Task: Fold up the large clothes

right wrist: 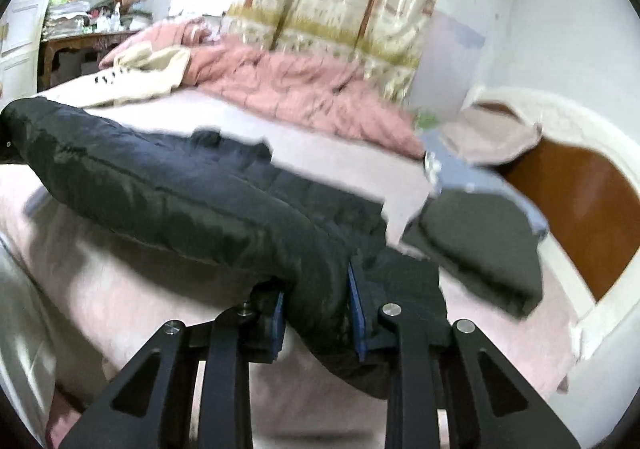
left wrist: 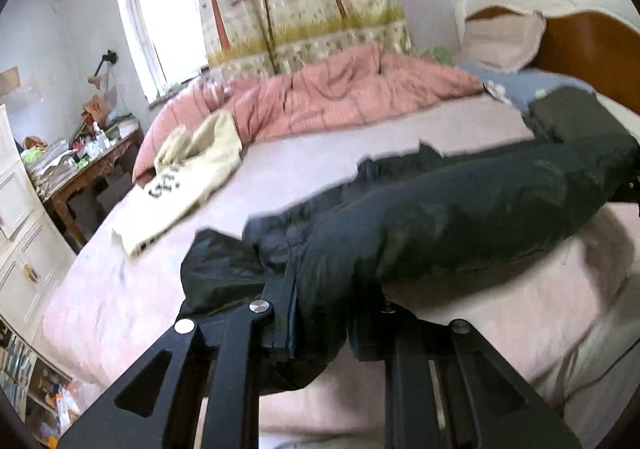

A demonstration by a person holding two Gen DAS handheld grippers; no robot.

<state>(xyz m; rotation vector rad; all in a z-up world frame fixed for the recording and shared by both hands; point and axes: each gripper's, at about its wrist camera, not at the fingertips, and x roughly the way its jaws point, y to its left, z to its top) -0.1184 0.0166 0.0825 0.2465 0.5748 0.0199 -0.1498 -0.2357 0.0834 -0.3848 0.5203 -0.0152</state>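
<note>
**Dark puffer coat held at both ends over the bed**

I have the black padded coat (left wrist: 460, 217) strung between my two claws, lifted just above the pink bed sheet (left wrist: 120, 289). Its long axis runs crosswise, parallel to the near edge of the bed, one end toward the wooden headboard (right wrist: 572, 201). The fabric is quilted, puffy and faintly glossy, with stitched seams along its length.

My left claw (left wrist: 320, 329) is clamped on a bunched end of the coat. My right claw (right wrist: 316, 313) pinches the other end, blue pads (right wrist: 356, 309) pressed into the padding.

Away from the headboard, a cream sweatshirt (left wrist: 188, 177) with dark lettering lies on the sheet beside a rumpled pink duvet (left wrist: 328, 97). A folded dark garment (right wrist: 480, 245) sits near the headboard.
</note>
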